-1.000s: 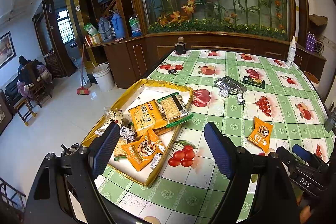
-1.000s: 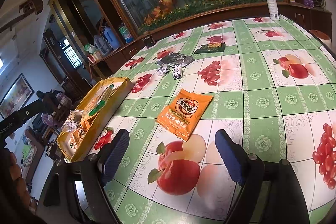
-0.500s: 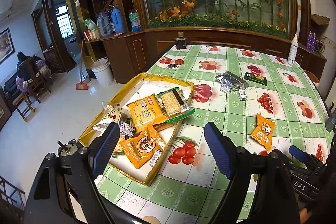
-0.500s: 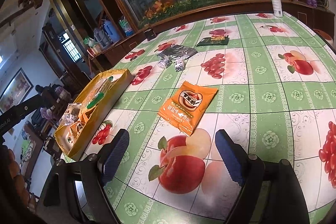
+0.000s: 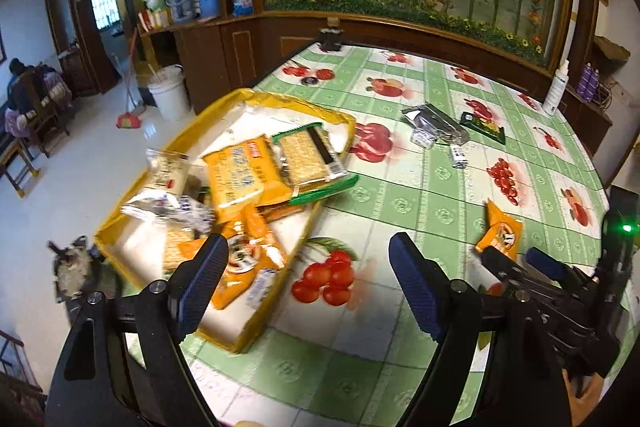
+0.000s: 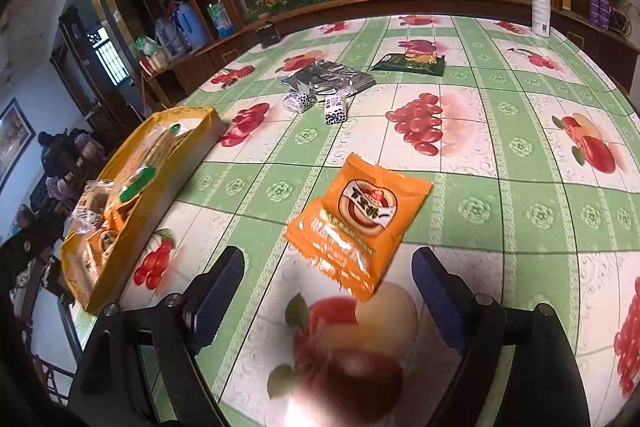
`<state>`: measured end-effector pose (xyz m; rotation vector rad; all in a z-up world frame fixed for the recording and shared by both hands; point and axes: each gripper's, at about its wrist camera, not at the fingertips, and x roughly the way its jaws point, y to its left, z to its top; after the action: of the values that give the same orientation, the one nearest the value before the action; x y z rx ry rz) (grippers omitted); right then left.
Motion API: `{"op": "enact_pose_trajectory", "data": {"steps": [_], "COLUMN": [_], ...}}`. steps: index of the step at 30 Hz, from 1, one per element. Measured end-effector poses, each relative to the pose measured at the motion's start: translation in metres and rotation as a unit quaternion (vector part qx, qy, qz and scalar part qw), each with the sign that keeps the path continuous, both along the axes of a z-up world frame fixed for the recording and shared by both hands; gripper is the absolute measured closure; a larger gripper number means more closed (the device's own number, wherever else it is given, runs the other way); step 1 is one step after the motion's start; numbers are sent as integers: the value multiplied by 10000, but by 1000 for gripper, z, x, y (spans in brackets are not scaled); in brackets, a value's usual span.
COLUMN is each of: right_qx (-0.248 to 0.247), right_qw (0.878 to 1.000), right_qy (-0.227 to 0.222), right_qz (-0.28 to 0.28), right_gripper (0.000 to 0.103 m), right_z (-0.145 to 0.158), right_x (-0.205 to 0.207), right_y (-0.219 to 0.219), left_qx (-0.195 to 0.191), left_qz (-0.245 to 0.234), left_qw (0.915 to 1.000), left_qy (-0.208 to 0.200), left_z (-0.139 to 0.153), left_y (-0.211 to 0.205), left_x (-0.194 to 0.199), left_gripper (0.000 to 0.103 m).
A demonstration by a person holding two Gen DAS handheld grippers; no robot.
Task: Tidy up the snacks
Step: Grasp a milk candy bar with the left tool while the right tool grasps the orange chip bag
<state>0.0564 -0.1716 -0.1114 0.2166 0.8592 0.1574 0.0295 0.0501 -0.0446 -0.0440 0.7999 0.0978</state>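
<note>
A yellow tray [image 5: 188, 131] at the table's left edge holds several snack packs, among them orange packets and a green cracker pack [image 5: 308, 159]. It also shows in the right wrist view [image 6: 188, 147]. An orange snack packet [image 6: 360, 223] lies flat on the tablecloth just ahead of my right gripper [image 6: 328, 287], which is open and empty. The packet also shows in the left wrist view [image 5: 500, 233]. My left gripper [image 5: 308, 287] is open and empty, over the tray's near right edge. The right gripper [image 5: 532, 267] shows at the lower right of the left wrist view.
Farther back lie a silver foil pack [image 6: 328, 81], two small black-and-white wrapped sweets [image 6: 335, 109], and a dark green packet [image 6: 410, 63]. A white spray bottle [image 6: 541, 3] stands at the far right edge. A wooden cabinet with a flower display runs behind the table.
Both grippers have moved closer over the table. The orange packet now lies nearer my right gripper's fingers. The tray sits closer under my left gripper. Both stay open.
</note>
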Motion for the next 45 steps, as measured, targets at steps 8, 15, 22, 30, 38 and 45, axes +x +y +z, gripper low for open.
{"op": "enact_pose_trajectory", "data": {"steps": [8,15,22,30,38,45], "right_qx": [-553,-908,-685,-583,-584,-519], "right_qw": [9981,9955,9974,9981,9981,9985], "right_qy": [237,221,145,119,120,96], "right_qz": [-114,-181,-188,-153,-152,-165], "right_gripper": [17,37,37,37,37,39], "right_z": [-14,-15,-14,-13,-12,-12], "right_x": [38,43,47,49,48,48], "right_y": [-2,-35,-50,-52,-51,-53], "left_qx": [-451,-290,-187,-95,-29,1], "left_qz": [-546,-917,-1048,-1028,-1379,-1298], "left_qw": [9971,9941,9927,9930,9895,9904], "left_qy": [271,501,561,581,443,468], "left_z": [-4,-28,-52,-80,-78,-63], "left_y": [-40,-86,-106,-108,-117,-112], "left_x": [64,130,171,200,210,167], "left_gripper": [20,20,20,29,71,72]}}
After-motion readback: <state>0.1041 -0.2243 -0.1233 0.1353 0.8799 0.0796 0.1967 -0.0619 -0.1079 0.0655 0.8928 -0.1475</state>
